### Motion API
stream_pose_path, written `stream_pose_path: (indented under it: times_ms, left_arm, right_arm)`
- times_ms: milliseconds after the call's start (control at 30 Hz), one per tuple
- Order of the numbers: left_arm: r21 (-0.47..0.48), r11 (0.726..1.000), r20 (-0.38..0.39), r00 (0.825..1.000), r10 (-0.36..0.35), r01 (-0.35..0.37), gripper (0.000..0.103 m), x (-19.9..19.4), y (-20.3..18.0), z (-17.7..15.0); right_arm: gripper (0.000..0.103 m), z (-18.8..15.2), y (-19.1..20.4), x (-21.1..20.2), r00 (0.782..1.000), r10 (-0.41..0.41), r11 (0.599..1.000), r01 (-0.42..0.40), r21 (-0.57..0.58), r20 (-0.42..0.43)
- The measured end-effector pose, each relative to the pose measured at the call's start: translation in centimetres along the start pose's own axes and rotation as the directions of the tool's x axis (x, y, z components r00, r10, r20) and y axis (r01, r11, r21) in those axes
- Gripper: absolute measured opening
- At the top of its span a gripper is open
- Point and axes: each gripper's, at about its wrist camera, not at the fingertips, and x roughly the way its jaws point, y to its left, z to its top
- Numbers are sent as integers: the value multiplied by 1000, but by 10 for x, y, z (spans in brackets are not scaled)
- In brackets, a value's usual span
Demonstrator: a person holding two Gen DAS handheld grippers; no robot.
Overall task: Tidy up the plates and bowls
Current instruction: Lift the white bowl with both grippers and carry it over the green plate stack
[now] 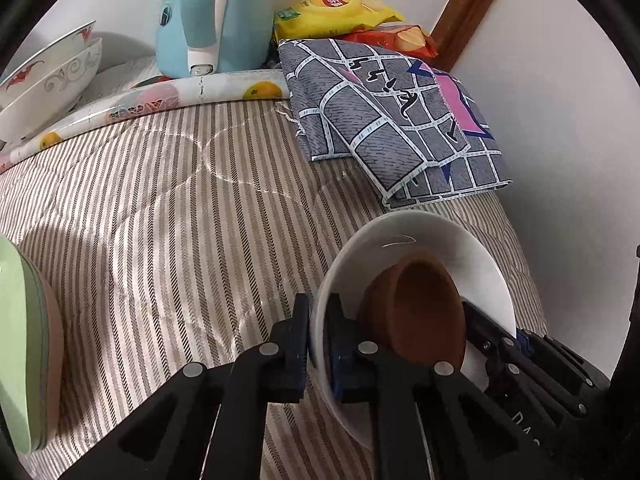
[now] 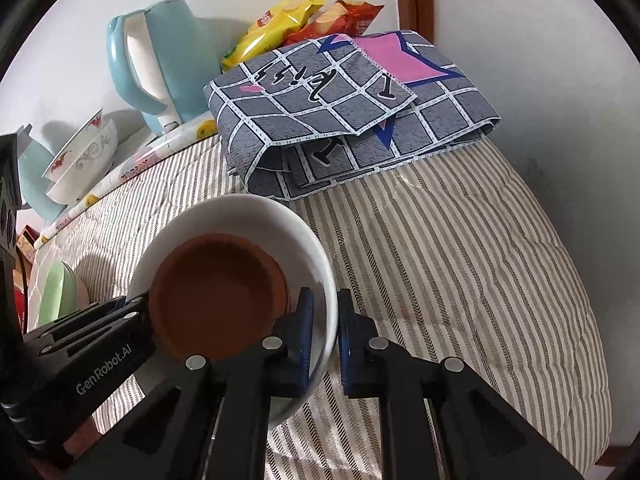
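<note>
The white bowl (image 1: 416, 240) sat near the right side of a surface covered in a striped quilted cloth (image 1: 180, 208), with a smaller brown bowl (image 1: 420, 312) nested inside it. Both grippers gripped the white bowl's rim from opposite sides. The left gripper (image 1: 318, 344) had its fingers clamped on the rim nearest its camera, one finger outside the wall and the other inside, beside the brown bowl. The right gripper (image 2: 322, 336) had its fingers clamped on the opposite rim in the same manner, one inside and one outside. In the right wrist view the left gripper's black body, lettered in white, reached in from the left edge to the bowl's far side.

Just behind the white bowl lay a folded grey checked cloth (image 2: 352, 112) with pink and blue shapes. Behind it, against the wall, lay a yellow snack packet (image 1: 336, 12) and a red snack packet (image 1: 404, 38). A light blue kettle (image 1: 216, 16) stood to the left of them, its base at the edge of a fruit-patterned tray (image 1: 192, 94). Two stacked patterned bowls (image 1: 48, 76) with red and grey decoration stood tilted at the far left, on or behind that tray. A pale green bowl (image 1: 20, 344) was at the left edge of the left wrist view, well apart from the white bowl
</note>
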Motion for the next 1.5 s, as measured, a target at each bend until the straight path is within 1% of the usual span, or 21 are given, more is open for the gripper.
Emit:
stream_pose_path:
  times_ms: [300,467,1000,1500]
  left_arm:
    - [5,1000,10,1000,8,-8,9,-14,-1,-4]
    - [11,1000,30,999,12,-12,9,-25,-1,-5]
    - [16,1000,79,997,23,-24,9,-56,10,-4]
    - [14,999,113,993,32,-34,9,-79,24,-5]
  right_arm:
    - [10,-5,4,-12,1000,0,1000,0,18,10]
    - [10,-5,8,-24,1000,6,1000,-7,17,30]
    - [10,-4,28,-49,997,15,1000,-14,-22,74]
    - [10,-4,46,-64,995,34,999,-32,-26,96]
